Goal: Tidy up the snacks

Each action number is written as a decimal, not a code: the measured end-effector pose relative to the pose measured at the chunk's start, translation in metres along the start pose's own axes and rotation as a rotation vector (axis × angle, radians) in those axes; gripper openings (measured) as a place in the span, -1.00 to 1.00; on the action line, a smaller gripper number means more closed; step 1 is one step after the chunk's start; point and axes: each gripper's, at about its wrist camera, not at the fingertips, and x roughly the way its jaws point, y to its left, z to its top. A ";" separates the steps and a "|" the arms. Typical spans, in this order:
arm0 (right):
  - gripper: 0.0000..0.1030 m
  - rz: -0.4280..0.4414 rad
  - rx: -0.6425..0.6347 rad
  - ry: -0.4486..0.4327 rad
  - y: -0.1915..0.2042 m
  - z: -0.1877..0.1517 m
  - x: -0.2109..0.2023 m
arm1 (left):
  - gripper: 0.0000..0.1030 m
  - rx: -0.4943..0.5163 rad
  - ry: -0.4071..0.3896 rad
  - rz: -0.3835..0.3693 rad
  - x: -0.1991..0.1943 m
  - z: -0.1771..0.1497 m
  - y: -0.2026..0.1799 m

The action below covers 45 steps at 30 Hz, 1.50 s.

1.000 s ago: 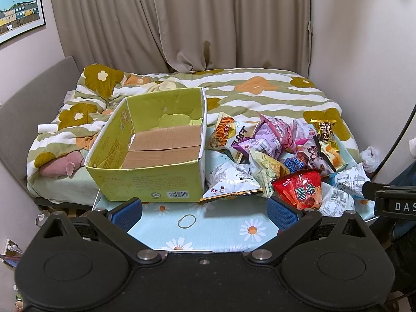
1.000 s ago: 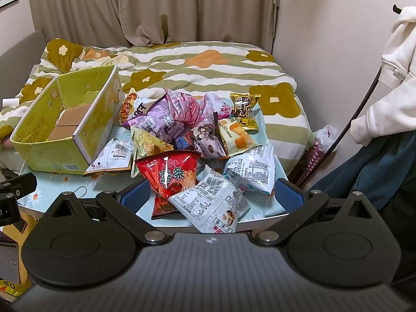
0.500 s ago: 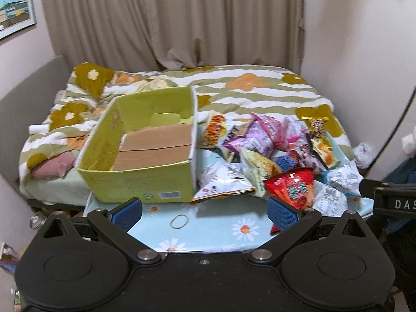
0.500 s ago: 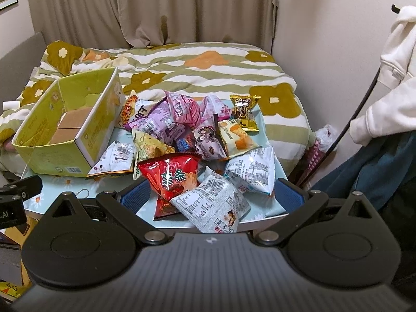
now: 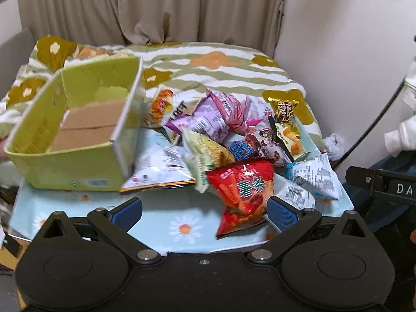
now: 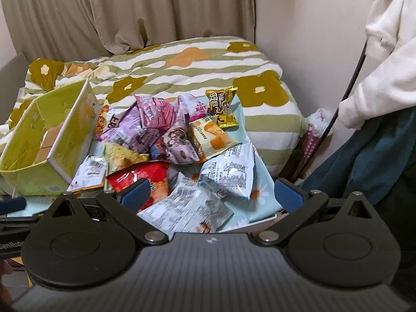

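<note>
A pile of snack bags lies on a small table with a light-blue daisy cloth (image 5: 166, 223). A red chip bag (image 5: 244, 192) sits at the pile's front, also in the right wrist view (image 6: 140, 174). White bags (image 6: 228, 174) lie at the front right. An open yellow-green cardboard box (image 5: 75, 174) stands left of the pile, holding only its brown flaps; it also shows in the right wrist view (image 6: 62, 140). My left gripper (image 5: 204, 210) is open, just before the red bag. My right gripper (image 6: 212, 193) is open, over a white bag (image 6: 187, 210).
A bed with a striped flower quilt (image 5: 223, 67) lies behind the table. Curtains (image 5: 145, 7) hang at the back. A person in a white top (image 6: 390, 59) stands at the right, near a black cable (image 6: 348, 91). The right gripper's body (image 5: 384, 189) shows at the left view's right edge.
Both grippers have moved forward and lower toward the snack pile. The left one swung right toward the red bag. The jaws have stayed open.
</note>
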 end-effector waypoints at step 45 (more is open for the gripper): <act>1.00 0.201 0.068 0.368 -0.052 0.024 0.194 | 0.38 -0.021 0.218 0.048 0.158 0.017 -0.058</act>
